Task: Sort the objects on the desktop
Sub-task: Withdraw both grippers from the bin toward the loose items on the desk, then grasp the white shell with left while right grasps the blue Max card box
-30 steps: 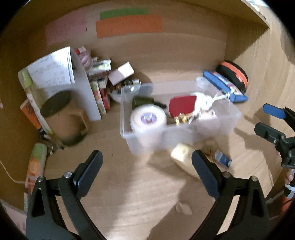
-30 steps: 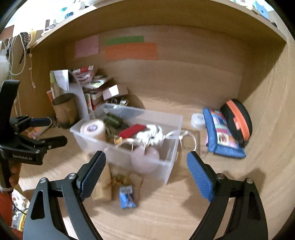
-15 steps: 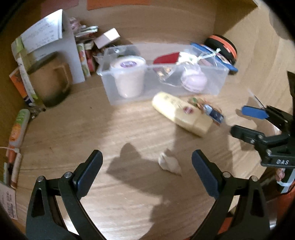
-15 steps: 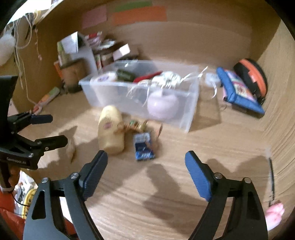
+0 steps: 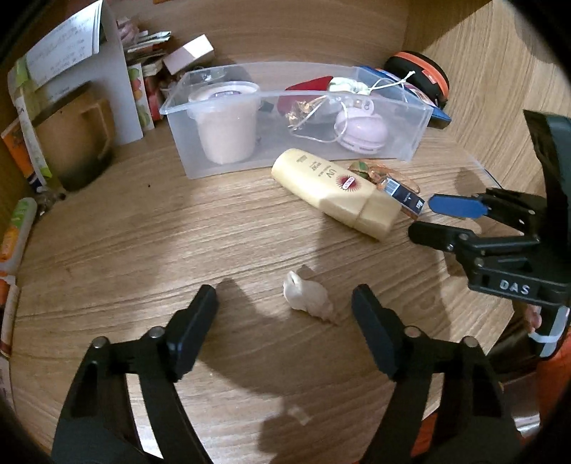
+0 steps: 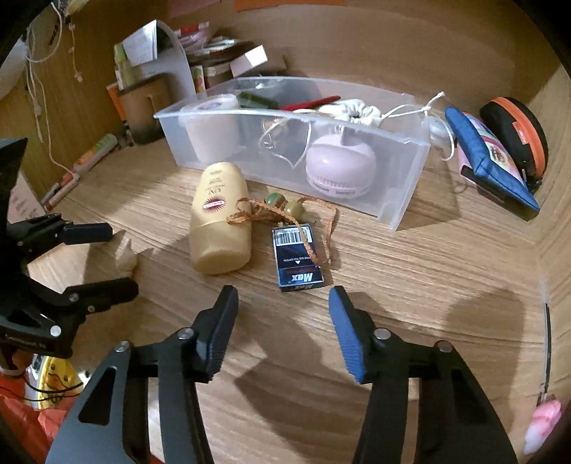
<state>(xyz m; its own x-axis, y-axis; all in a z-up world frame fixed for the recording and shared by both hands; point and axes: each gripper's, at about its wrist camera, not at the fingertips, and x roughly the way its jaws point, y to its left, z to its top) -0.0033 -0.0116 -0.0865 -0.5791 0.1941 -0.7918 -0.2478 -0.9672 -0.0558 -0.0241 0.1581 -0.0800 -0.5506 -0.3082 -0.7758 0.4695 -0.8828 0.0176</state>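
Narrowing jaws (both) since before

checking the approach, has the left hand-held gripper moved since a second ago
Yes. The left hand-held gripper has come down and back from the clear bin; its closing jaws now straddle a crumpled paper scrap.

Both wrist fisheyes look steeply down, close over the wooden desk [image 5: 142, 250]. Both share the clear bin [image 5: 221, 167] at upper centre of the frame and the cream bottle [image 6: 217, 221].

A wooden desk [image 5: 142, 250] is lying under warm light; coloured paper strips [image 6: 285, 3] are hanging on the back panel.
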